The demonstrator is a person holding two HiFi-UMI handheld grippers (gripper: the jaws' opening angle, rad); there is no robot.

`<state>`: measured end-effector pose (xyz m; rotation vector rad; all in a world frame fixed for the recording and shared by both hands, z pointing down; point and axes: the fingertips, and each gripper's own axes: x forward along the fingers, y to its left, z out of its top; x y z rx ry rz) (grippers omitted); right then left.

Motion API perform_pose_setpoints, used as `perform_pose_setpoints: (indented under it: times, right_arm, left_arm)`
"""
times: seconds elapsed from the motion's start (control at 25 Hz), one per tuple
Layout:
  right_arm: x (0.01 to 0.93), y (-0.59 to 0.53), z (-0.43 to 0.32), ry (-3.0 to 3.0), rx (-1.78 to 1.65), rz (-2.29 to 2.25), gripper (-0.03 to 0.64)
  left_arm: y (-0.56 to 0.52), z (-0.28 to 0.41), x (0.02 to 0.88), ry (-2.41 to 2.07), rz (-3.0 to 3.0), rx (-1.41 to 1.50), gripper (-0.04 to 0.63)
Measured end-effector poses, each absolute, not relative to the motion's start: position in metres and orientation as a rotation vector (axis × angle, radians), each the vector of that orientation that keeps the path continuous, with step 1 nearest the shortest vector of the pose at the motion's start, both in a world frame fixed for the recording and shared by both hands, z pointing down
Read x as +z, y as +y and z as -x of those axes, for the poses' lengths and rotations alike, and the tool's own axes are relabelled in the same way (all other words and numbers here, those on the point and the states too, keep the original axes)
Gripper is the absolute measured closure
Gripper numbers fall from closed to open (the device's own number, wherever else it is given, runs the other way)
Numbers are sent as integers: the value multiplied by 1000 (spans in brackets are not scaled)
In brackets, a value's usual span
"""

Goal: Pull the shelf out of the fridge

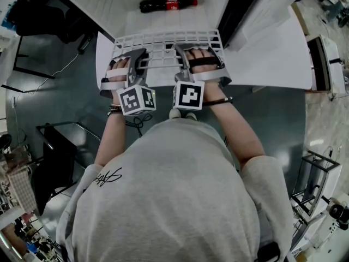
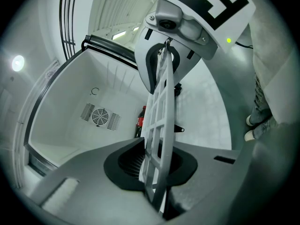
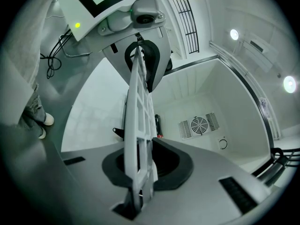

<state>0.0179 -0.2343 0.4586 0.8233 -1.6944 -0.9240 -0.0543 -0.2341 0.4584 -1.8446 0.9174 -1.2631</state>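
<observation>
- Tongs, head view: found left gripper (image 1: 143, 52) and right gripper (image 1: 178, 48) side by side, each clenched on the near edge of the white grid shelf (image 1: 163, 39).
- Same view: located the shelf lying flat at the mouth of the fridge (image 1: 103, 4), with a cola bottle (image 1: 168, 4) well beyond it on the far interior floor. Judged the step in hand as the pull itself, with the grip made and the withdrawal not finished.
- Left gripper view: confirmed pads (image 2: 126, 165) pressed on the shelf (image 2: 159, 107), seen edge-on. Noted the other gripper clamped further along the same edge, and a fan grille (image 2: 100, 116) on the far wall.
- Right gripper view: confirmed the same, with pads (image 3: 166, 168) closed on the shelf (image 3: 138, 107) and nothing else between the jaws. Noted the bottle (image 3: 158, 124) just beside the grid line.
- Next move: judged to call for an even, level draw toward the person by both grippers together, to avoid skewing the shelf in the opening.
- Hidden or unclear: could not see any side guides or the shelf's far corners, so cannot tell whether it sits on supports. Found the near half of the head view filled by the person's torso.
</observation>
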Motion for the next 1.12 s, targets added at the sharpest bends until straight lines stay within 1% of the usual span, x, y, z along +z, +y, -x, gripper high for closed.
perform_pose_setpoints:
  times: [1.12]
  right_arm:
    - [460,-241,-17,-1687,-920,-839,569]
  left_arm:
    - [-242,55,462,906,1846,-1251,543]
